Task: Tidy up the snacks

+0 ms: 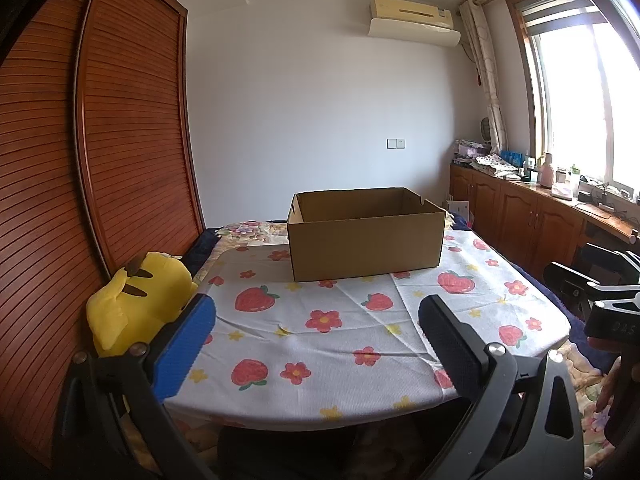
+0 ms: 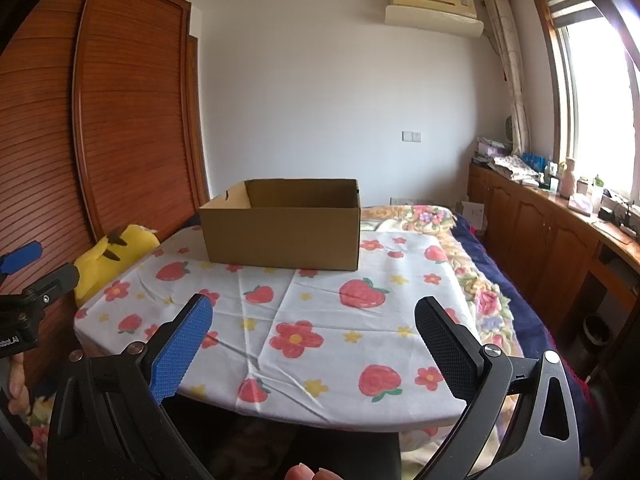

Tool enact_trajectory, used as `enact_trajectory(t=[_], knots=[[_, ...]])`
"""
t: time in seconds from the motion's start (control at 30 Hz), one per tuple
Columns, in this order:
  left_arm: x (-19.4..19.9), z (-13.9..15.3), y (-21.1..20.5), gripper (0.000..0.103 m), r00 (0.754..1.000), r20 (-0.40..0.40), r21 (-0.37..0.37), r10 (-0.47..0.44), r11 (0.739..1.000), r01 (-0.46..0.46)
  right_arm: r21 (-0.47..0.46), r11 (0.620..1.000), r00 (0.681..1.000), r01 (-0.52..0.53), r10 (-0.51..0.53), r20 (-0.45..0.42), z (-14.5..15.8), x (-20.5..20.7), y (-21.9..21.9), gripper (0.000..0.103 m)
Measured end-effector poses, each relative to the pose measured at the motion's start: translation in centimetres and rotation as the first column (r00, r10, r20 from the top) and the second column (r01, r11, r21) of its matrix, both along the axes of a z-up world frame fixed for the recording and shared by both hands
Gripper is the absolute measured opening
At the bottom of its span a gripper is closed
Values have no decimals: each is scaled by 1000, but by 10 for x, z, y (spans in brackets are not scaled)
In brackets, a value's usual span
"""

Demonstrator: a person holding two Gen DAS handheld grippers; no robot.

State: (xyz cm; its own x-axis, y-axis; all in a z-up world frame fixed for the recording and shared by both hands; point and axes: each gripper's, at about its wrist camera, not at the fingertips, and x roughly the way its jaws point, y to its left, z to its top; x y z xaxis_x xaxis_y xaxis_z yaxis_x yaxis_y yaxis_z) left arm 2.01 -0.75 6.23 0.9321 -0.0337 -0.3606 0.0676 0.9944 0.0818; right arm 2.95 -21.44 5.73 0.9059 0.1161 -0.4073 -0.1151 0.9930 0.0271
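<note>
An open brown cardboard box [image 1: 366,242] stands at the far side of a table with a strawberry-and-flower cloth [image 1: 320,344]; it also shows in the right wrist view [image 2: 282,230]. Its inside bottom is hidden. No snacks show in either view. My left gripper [image 1: 318,322] is open and empty, held above the table's near edge. My right gripper [image 2: 314,318] is open and empty, also above the near edge of the cloth [image 2: 320,320]. The right gripper's body shows at the right edge of the left wrist view [image 1: 600,300], and the left gripper's body at the left edge of the right wrist view [image 2: 28,284].
A yellow plush toy [image 1: 136,304] lies at the table's left edge, against a wooden slatted wardrobe [image 1: 100,160]. A bed with a floral blanket [image 2: 480,280] lies behind and right of the table. A cluttered wooden cabinet [image 2: 560,232] runs under the window on the right.
</note>
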Motion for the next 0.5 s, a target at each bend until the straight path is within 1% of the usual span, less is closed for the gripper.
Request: enact_trajectory(t=[0.5], knots=[[-2, 2, 0, 103, 1000, 10, -1, 0, 1000, 0, 3, 1000, 1000, 1, -1, 7, 2, -1, 2, 103]])
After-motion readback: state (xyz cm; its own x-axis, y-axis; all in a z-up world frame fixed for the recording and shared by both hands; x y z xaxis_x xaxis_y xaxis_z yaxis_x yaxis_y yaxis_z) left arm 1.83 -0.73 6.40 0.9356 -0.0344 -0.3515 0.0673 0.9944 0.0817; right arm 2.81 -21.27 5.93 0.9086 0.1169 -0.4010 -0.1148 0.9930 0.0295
